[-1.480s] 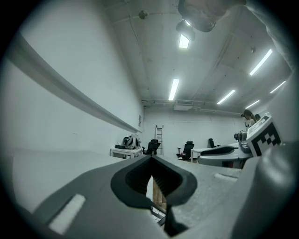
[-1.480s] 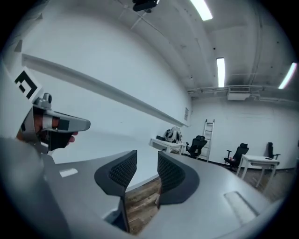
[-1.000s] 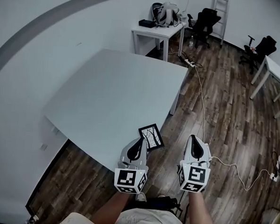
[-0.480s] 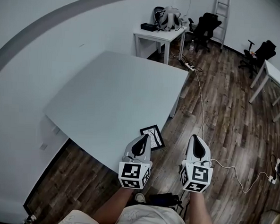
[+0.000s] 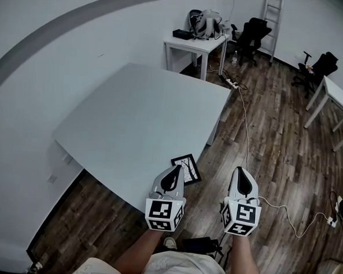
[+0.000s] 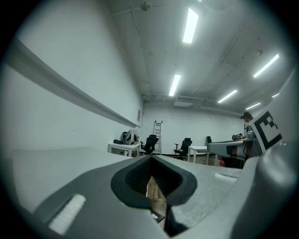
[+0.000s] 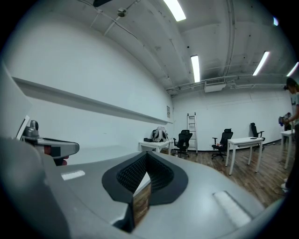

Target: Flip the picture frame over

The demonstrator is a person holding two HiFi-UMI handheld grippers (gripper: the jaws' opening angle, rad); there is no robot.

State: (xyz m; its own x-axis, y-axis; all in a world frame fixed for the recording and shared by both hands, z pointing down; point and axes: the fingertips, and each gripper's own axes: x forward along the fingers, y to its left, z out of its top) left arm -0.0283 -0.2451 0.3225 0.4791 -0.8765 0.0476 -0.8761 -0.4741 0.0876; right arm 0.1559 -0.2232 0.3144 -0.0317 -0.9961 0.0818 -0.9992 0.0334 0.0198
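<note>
A small black picture frame [image 5: 187, 167] lies face up, showing a white picture with dark lines, at the near corner of the big grey table [image 5: 138, 114]. My left gripper [image 5: 174, 170] hovers just left of the frame, over the table's near edge, with its jaws shut and nothing between them. My right gripper [image 5: 240, 172] hangs over the wooden floor to the frame's right, off the table, also shut and empty. In the left gripper view the left gripper [image 6: 152, 186] shows only a thin slit; the right gripper [image 7: 141, 190] looks the same in the right gripper view.
A white desk [image 5: 195, 41] with bags stands beyond the table, with office chairs [image 5: 251, 27] and a ladder [image 5: 271, 11] near it. Another white desk [image 5: 337, 91] is at the right. A cable [image 5: 246, 132] runs across the wooden floor.
Both grippers drew back a little toward me over the last second, and the left one now sits slightly farther from the frame. The frame has not moved.
</note>
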